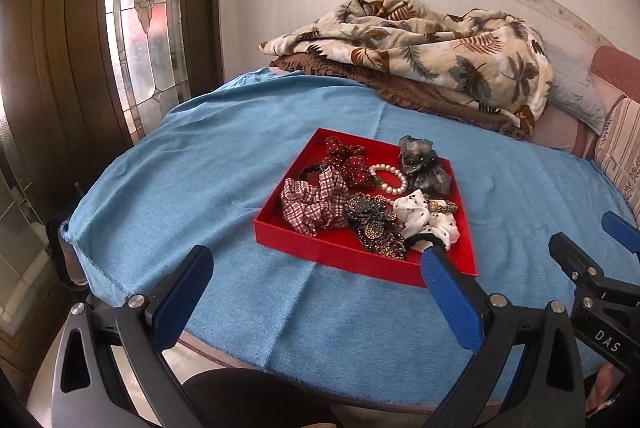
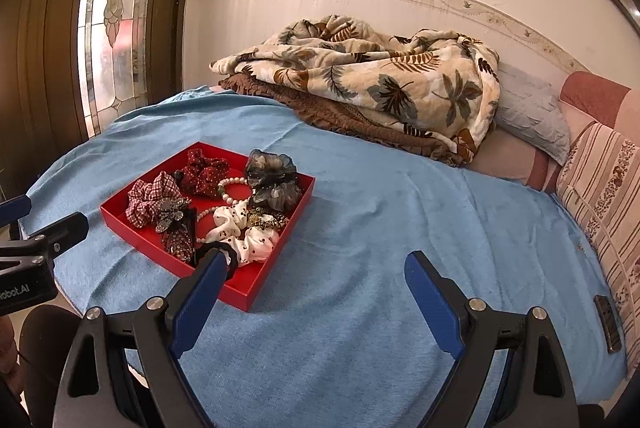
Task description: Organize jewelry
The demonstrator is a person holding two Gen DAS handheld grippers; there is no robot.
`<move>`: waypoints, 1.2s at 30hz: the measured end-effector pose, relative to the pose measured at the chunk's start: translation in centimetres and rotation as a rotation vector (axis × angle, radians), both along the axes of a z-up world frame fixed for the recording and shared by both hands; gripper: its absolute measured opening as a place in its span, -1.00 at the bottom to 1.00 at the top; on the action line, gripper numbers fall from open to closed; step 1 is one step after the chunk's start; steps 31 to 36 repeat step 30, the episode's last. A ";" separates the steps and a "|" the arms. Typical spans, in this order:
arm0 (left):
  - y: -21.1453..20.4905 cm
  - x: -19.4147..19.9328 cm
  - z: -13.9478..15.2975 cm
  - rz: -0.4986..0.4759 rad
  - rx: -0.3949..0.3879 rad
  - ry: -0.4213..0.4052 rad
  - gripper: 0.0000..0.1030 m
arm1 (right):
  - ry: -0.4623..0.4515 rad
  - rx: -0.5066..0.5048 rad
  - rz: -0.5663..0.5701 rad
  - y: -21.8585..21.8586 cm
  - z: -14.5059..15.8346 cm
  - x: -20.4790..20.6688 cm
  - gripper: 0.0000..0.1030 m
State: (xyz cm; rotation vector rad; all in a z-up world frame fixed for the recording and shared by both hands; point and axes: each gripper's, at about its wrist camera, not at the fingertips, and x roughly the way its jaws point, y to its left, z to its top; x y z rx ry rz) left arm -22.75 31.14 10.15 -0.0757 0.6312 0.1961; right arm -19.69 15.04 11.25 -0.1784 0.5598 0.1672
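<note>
A red tray (image 1: 280, 234) (image 2: 256, 292) sits on the blue cloth. It holds a plaid scrunchie (image 1: 314, 202) (image 2: 150, 198), a red dotted scrunchie (image 1: 346, 160) (image 2: 202, 174), a pearl bracelet (image 1: 388, 178) (image 2: 232, 188), a grey organza flower (image 1: 426, 164) (image 2: 274, 178), a white dotted scrunchie (image 1: 426, 218) (image 2: 244, 228), beaded clips (image 1: 374, 226) (image 2: 176, 224) and a black hair tie (image 2: 224, 252). My left gripper (image 1: 316, 264) is open and empty, in front of the tray. My right gripper (image 2: 316, 268) is open and empty, at the tray's near right corner.
The blue cloth (image 1: 200, 168) (image 2: 400, 208) covers a bed. Folded leaf-print blankets (image 1: 420, 48) (image 2: 372, 76) lie at the back. Pillows (image 2: 600, 188) line the right side. A dark remote (image 2: 608, 324) lies at the right edge. A glass door (image 1: 136, 28) stands on the left.
</note>
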 end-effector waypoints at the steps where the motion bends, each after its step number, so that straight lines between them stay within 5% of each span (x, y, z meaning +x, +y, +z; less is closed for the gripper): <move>1: 0.0 0.1 -0.1 0.002 0.003 0.004 1.00 | 0.003 0.000 0.000 0.0 -0.1 0.1 0.81; 36: 0.0 0.9 -0.7 0.057 0.035 0.030 1.00 | 0.044 -0.006 0.050 1.2 -1.3 1.0 0.81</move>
